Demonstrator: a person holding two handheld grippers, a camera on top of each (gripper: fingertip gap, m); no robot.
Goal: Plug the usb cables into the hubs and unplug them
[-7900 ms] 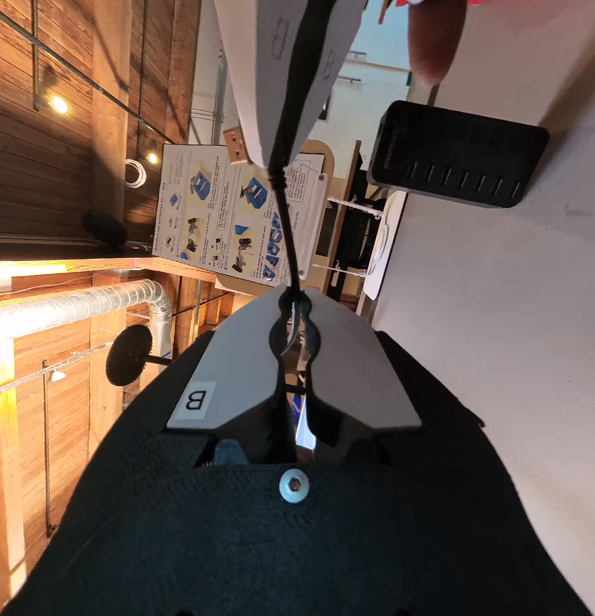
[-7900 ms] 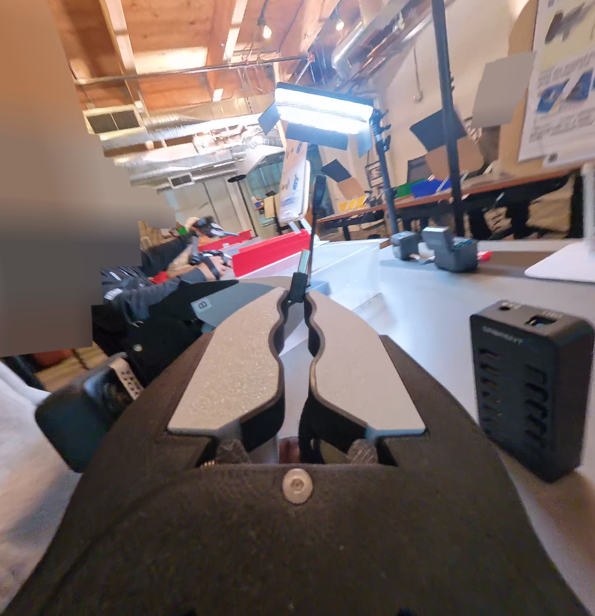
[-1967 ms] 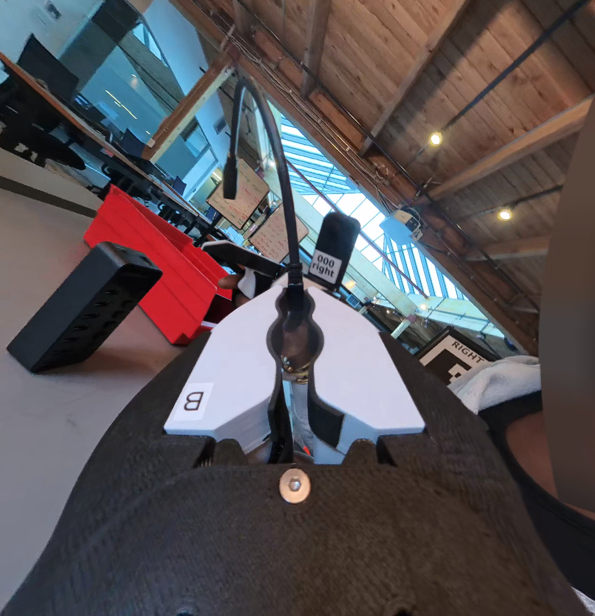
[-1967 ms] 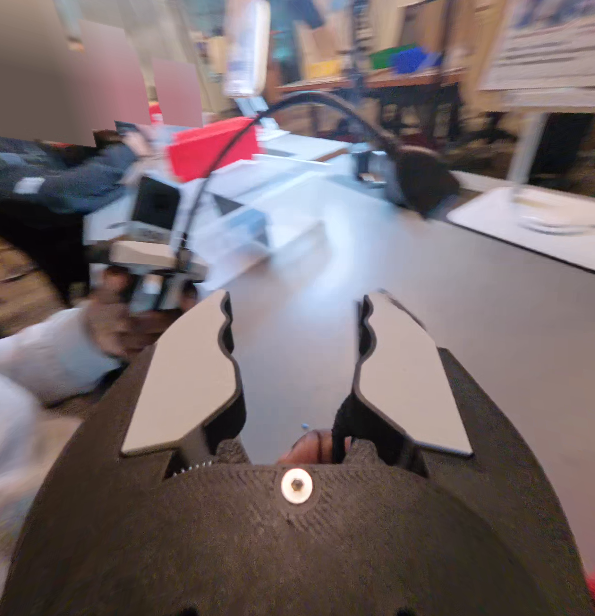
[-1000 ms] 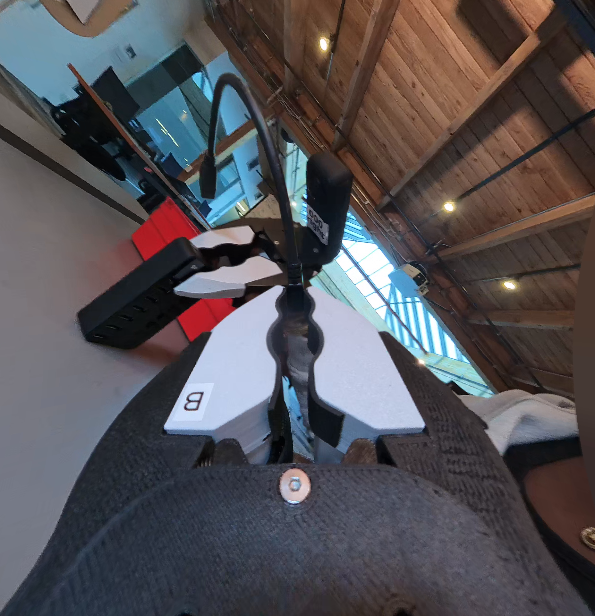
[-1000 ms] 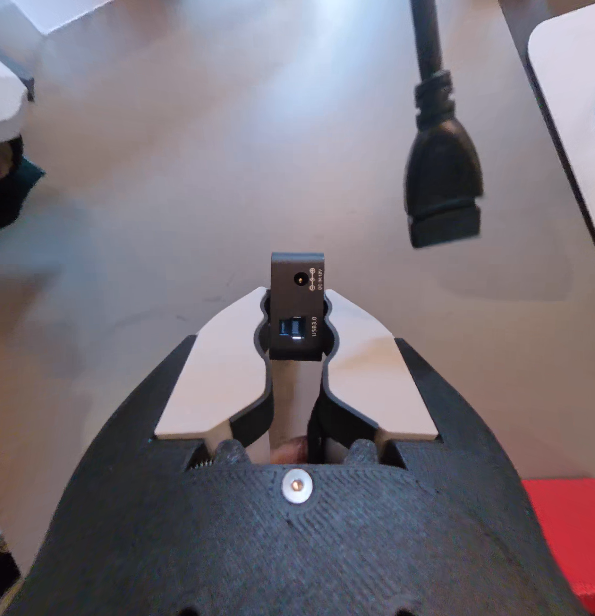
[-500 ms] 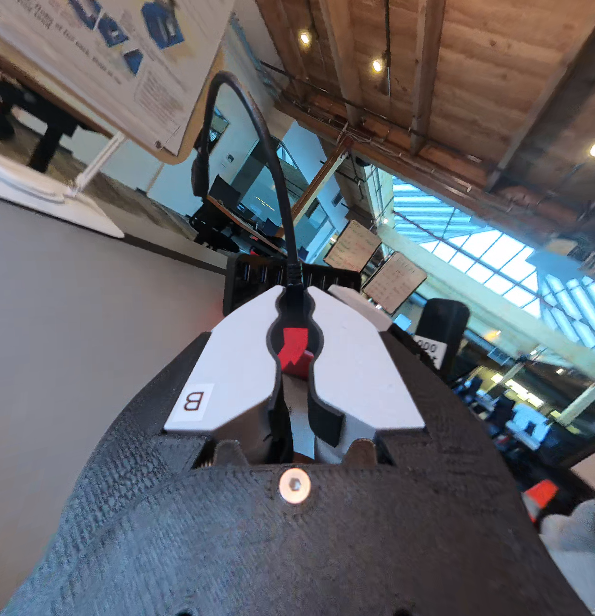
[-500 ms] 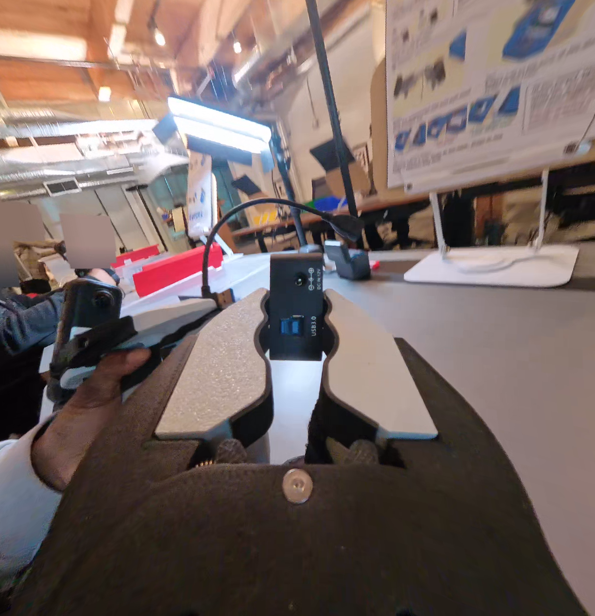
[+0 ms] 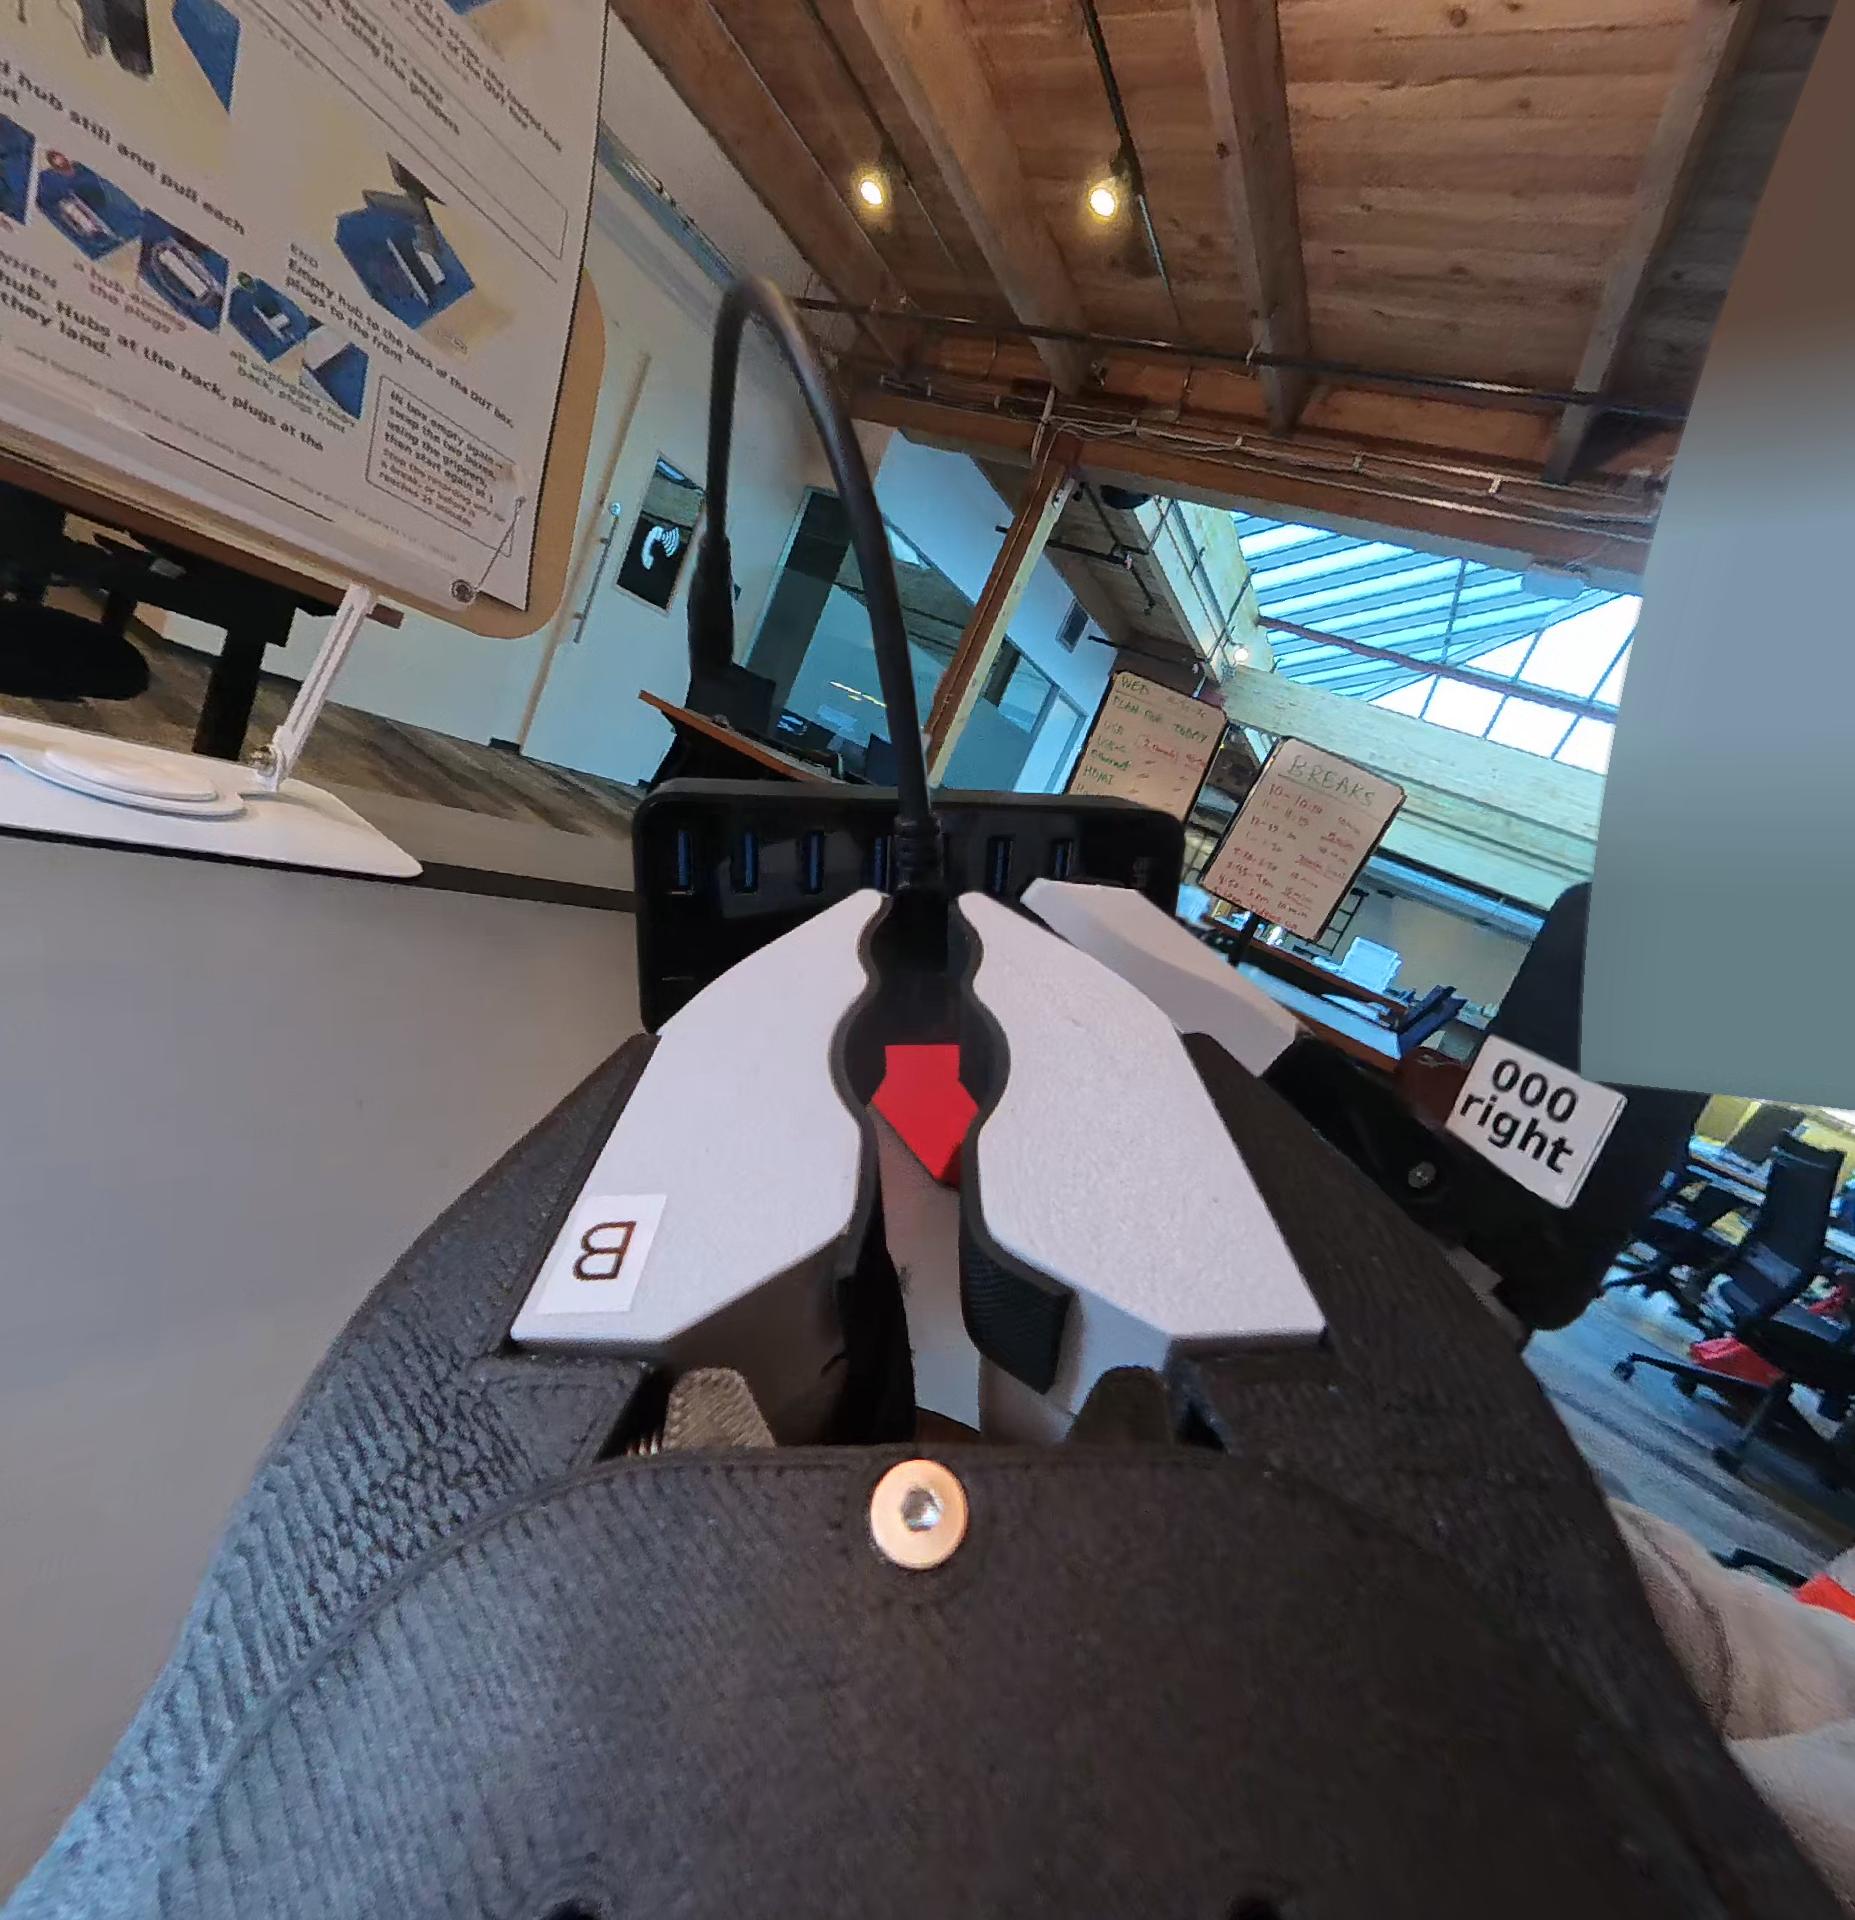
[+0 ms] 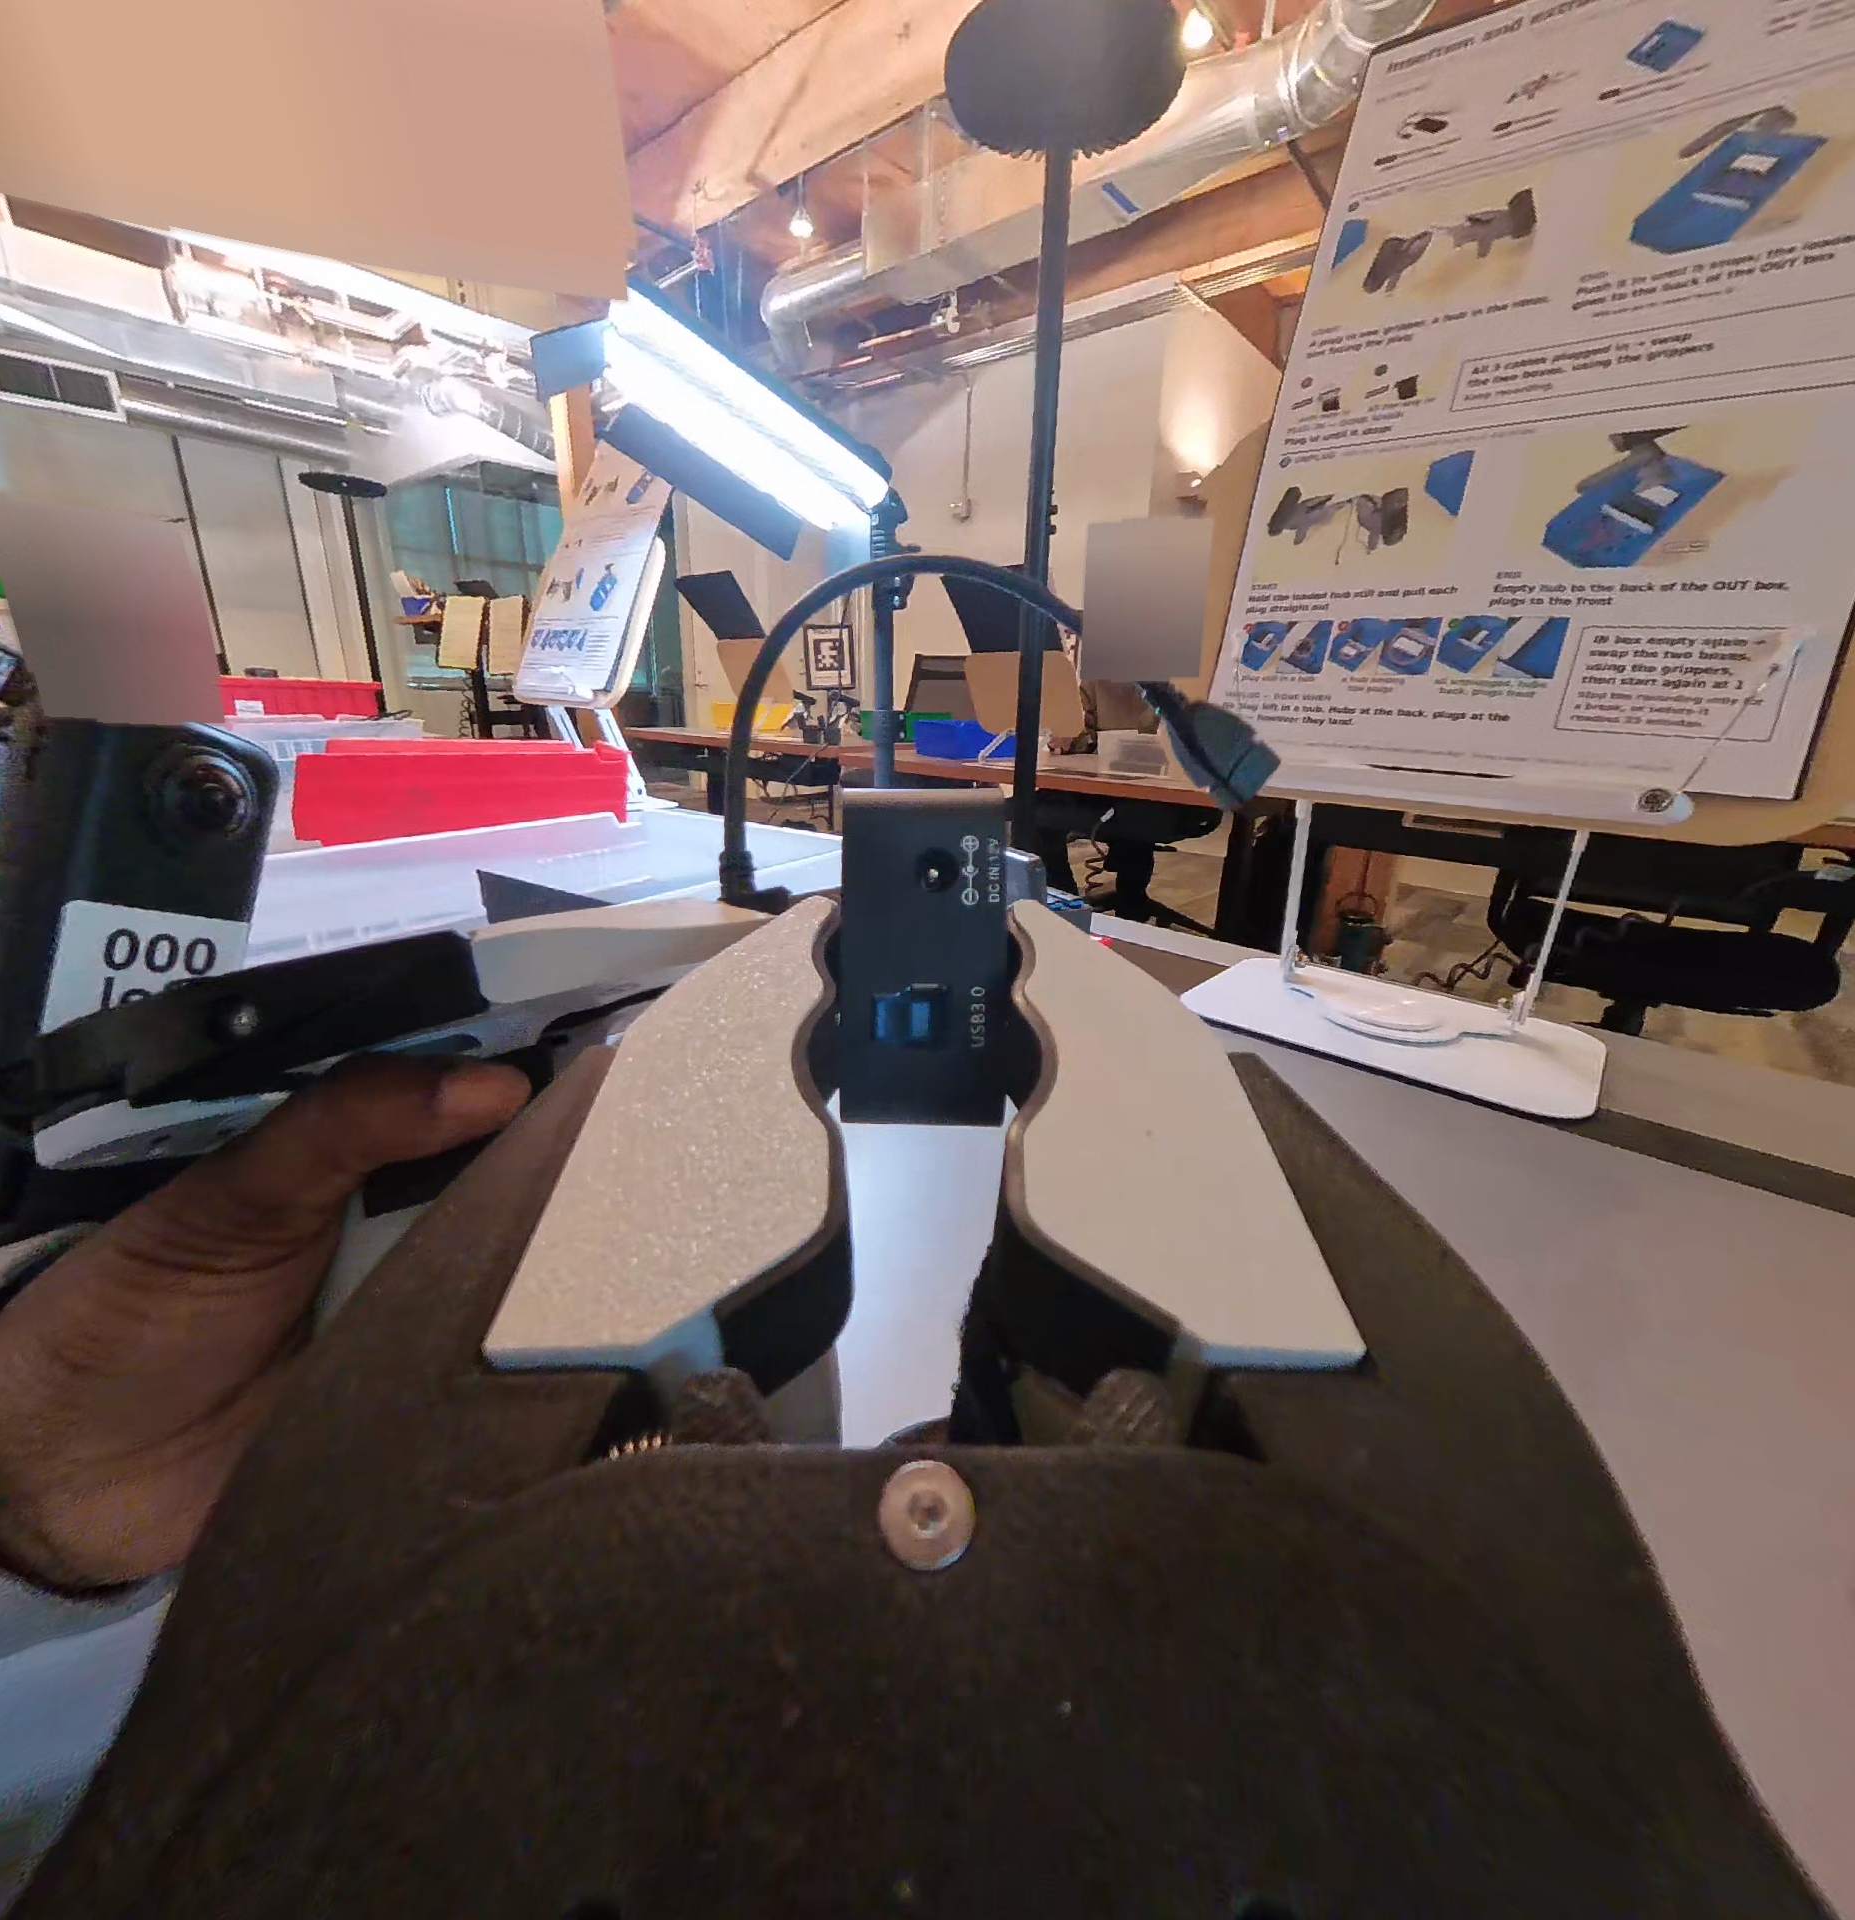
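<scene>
black hub (image 10: 923, 966) upright, clamped | black cable (image 9: 861, 540) arching, maybe plugged

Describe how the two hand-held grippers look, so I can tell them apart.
Both have pale grey, wavy-edged fingers on textured black bodies with one silver screw. The left hand-held gripper carries a lettered white sticker on one finger; the right hand-held gripper shows none.

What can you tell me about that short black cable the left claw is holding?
The black cable is short, thin and rubbery-looking. The left claw is shut on its plug end, right at the port row of the black hub. From there it arches up and over; its free end, a chunky black socket, hangs in the air.
</scene>
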